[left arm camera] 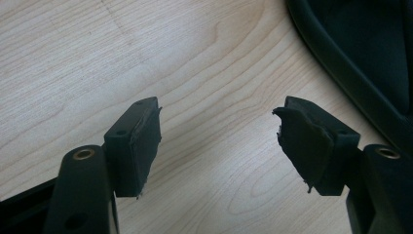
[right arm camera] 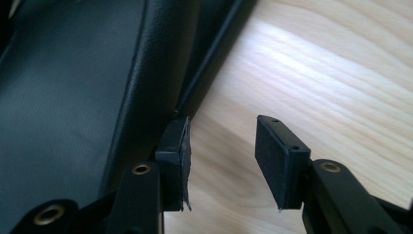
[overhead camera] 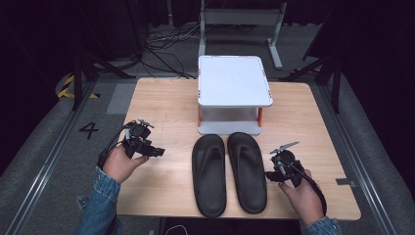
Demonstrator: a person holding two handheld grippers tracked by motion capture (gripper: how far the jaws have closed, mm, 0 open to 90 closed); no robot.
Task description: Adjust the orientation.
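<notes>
Two black sandals lie side by side near the table's front edge, the left one and the right one, toes toward the back. My right gripper is low at the right sandal's outer edge. In the right gripper view its jaws stand apart over bare wood, one jaw right beside the sandal's rim, nothing between them. My left gripper hovers to the left of the pair, open over bare wood, with the left sandal's edge off to its side.
A white two-tier shoe rack with orange posts stands at the back middle of the wooden table, just behind the sandals' toes. Dark floor, cables and stand legs surround the table.
</notes>
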